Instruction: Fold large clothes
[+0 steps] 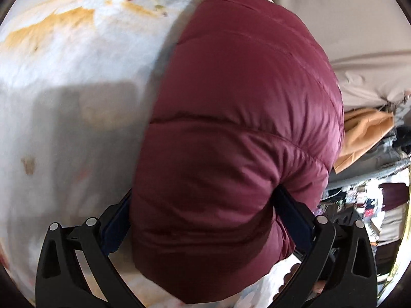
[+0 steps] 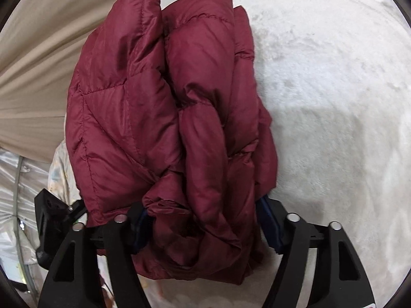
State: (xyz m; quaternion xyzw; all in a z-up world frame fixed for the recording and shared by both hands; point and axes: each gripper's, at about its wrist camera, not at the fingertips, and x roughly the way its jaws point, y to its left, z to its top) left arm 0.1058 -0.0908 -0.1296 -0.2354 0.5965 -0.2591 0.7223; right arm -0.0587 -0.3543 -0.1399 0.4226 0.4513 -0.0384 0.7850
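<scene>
A maroon quilted puffer jacket point(image 1: 244, 102) lies folded into a thick bundle on a white fuzzy blanket point(image 1: 64, 77). My left gripper point(image 1: 203, 197) straddles its near end at a wide spread, and both blue pads touch and dent the puffy fabric. In the right wrist view the jacket point(image 2: 154, 115) shows stacked layers with stitched edges. My right gripper point(image 2: 203, 205) has a bunched fold of it between its pads, which press into the cloth on both sides. A black part of the left gripper point(image 2: 48, 213) shows at the jacket's left edge.
The blanket point(image 2: 334, 102) spreads wide to the right of the jacket in the right wrist view. Beige cloth point(image 2: 38, 51) hangs beyond the bed's far side. An orange cloth point(image 1: 364, 133) and a cluttered heap point(image 1: 359, 200) sit off the bed's edge.
</scene>
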